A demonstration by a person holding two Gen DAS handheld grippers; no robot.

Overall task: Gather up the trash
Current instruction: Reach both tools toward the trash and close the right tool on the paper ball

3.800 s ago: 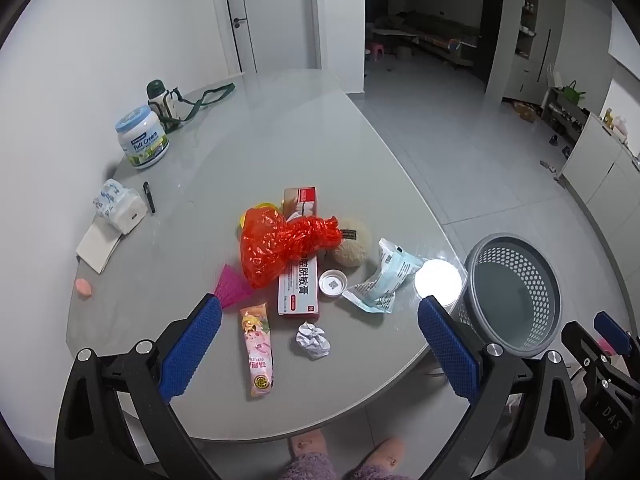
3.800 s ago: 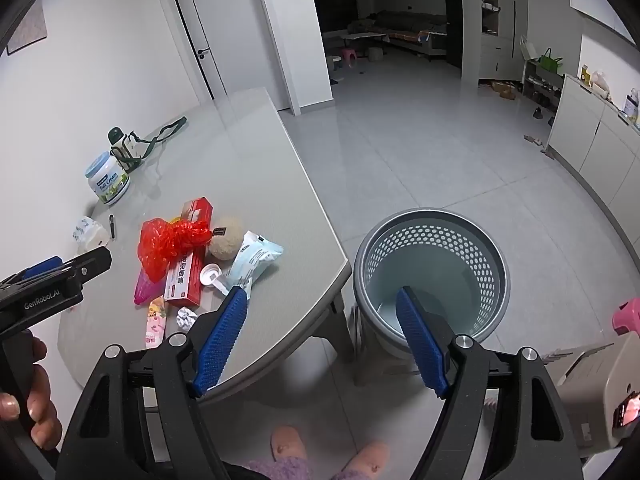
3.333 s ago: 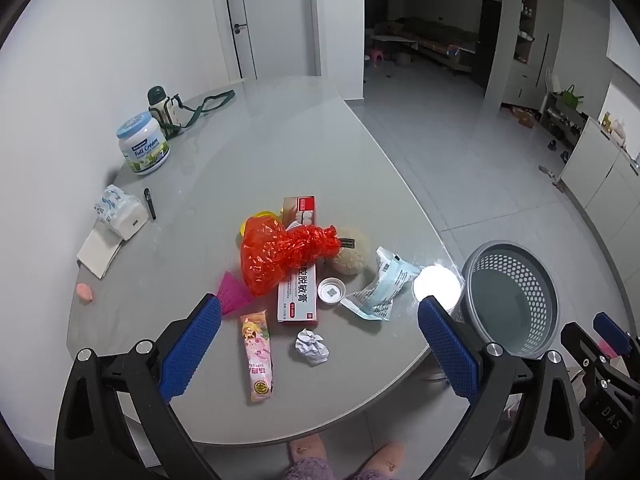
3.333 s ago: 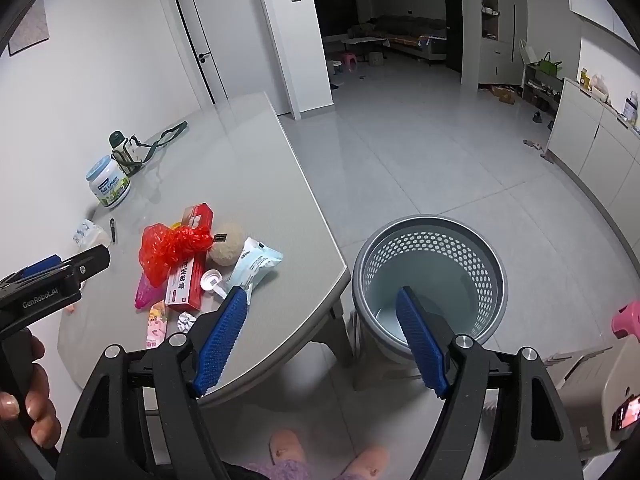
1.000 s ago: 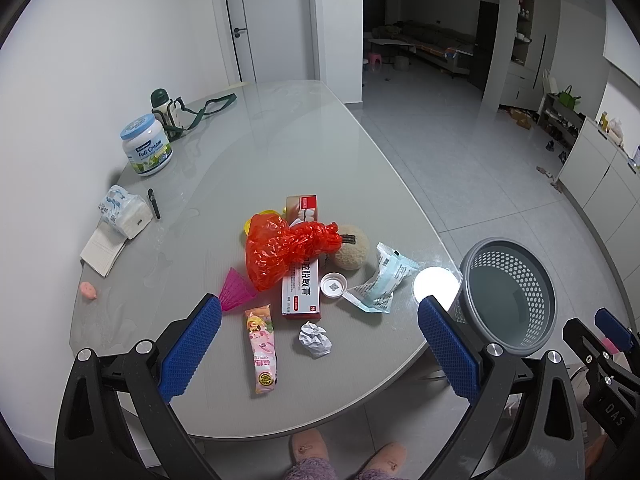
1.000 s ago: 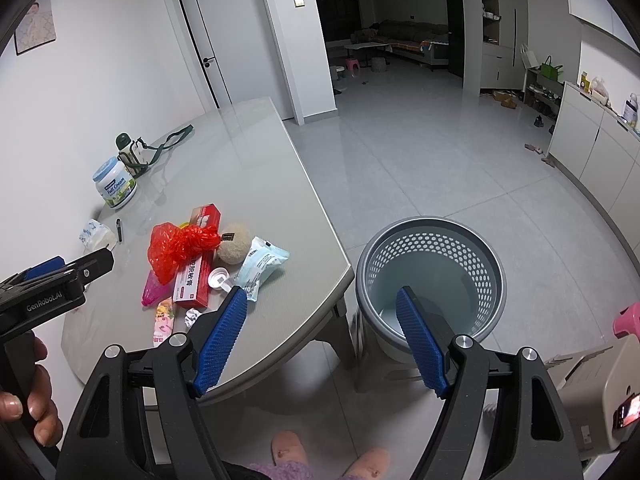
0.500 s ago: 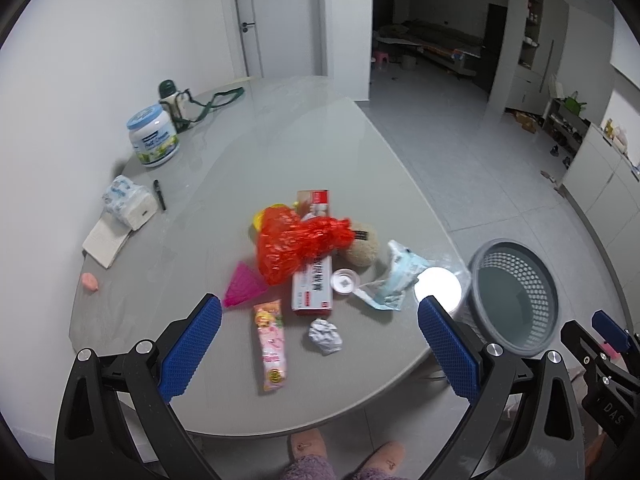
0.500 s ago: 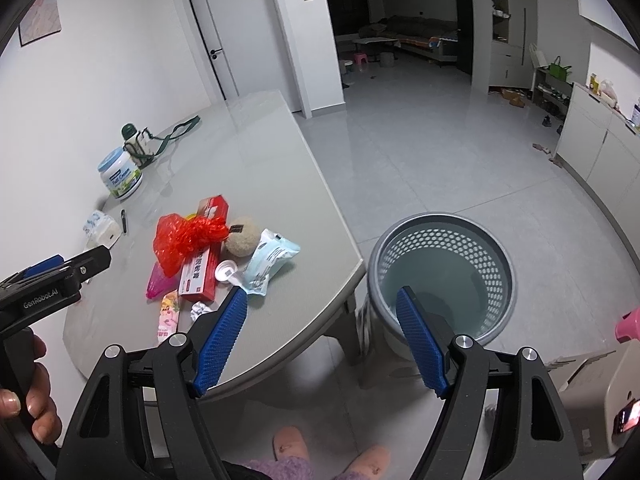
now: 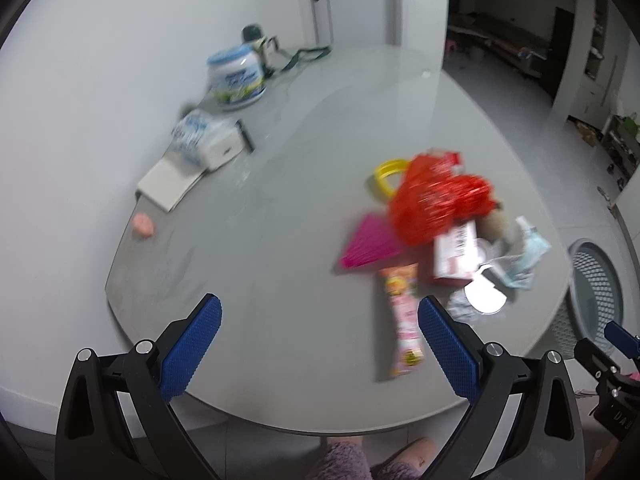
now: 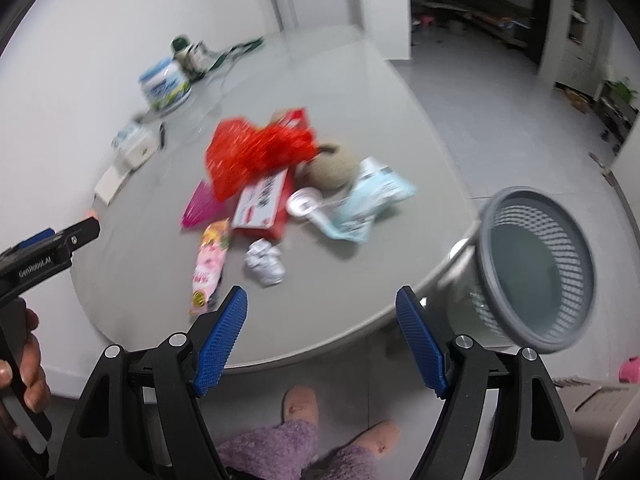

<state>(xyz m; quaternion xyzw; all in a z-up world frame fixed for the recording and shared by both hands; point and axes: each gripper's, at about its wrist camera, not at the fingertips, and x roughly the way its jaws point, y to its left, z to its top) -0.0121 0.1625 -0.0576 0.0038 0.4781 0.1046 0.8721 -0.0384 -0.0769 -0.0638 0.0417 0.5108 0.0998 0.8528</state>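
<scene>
Hovering over the grey table's near edge (image 10: 320,344), left gripper (image 9: 316,340) and right gripper (image 10: 320,340) gape wide, apparently touching nothing; crumpled white paper ball (image 10: 265,263) lies near that edge, beside the grey mesh bin (image 10: 536,268).

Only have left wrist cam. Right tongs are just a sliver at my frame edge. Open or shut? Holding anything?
Observer: Right tongs are open, with nothing between them.
Operator: Basket is cut off on my side. Anything in it?
Observer: The basket looks empty, as far as its inside shows.
Operator: The white crumple is half behind my tong finger. Is it free?
Observer: The crumpled paper lies loose on the table with nothing on top of it. It is the piece of trash nearest the right tongs.
</scene>
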